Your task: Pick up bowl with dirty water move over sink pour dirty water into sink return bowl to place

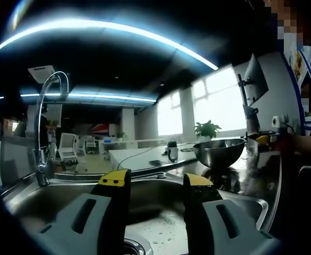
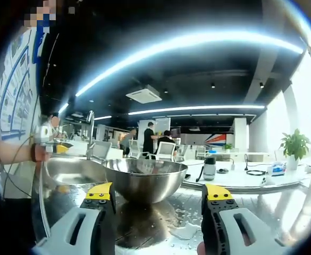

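Observation:
A steel bowl [image 2: 144,178] stands upright on the wet steel counter [image 2: 182,231], right in front of my right gripper [image 2: 158,192]. That gripper is open, its yellow-tipped jaws apart on either side of the bowl's base, nothing held. What the bowl contains is hidden by its rim. In the left gripper view the bowl [image 1: 219,151] sits on the counter to the right of the sink [image 1: 160,199]. My left gripper [image 1: 156,180] is open over the sink basin, empty. The faucet [image 1: 46,122] rises at the sink's far left.
A monitor on an arm [image 1: 253,79] stands behind the bowl, beside a potted plant [image 1: 207,128]. A dark bottle [image 1: 172,151] sits on a white table beyond the sink. Water drops lie on the counter [image 2: 190,215]. People [image 2: 150,139] stand far back in the office.

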The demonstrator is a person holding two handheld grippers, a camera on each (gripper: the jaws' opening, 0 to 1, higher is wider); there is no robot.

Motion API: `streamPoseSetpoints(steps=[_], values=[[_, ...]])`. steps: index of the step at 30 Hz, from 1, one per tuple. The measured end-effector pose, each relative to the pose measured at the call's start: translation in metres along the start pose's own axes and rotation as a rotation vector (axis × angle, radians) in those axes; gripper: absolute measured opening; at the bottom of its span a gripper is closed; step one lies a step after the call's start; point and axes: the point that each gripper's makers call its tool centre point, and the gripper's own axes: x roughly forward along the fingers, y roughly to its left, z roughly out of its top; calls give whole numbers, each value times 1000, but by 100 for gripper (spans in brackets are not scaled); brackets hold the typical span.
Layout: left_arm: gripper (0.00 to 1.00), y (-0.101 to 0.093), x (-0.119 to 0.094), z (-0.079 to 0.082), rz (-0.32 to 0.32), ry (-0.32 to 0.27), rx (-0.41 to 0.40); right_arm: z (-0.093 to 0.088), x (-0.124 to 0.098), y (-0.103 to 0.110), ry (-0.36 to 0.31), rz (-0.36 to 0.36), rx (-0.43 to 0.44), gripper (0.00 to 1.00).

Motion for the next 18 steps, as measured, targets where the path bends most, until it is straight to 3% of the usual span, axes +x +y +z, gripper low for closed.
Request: streamPoseSetpoints(steps=[18], values=[[39, -1, 0, -1, -1, 6, 5, 1, 0, 1, -2, 0, -2, 58]])
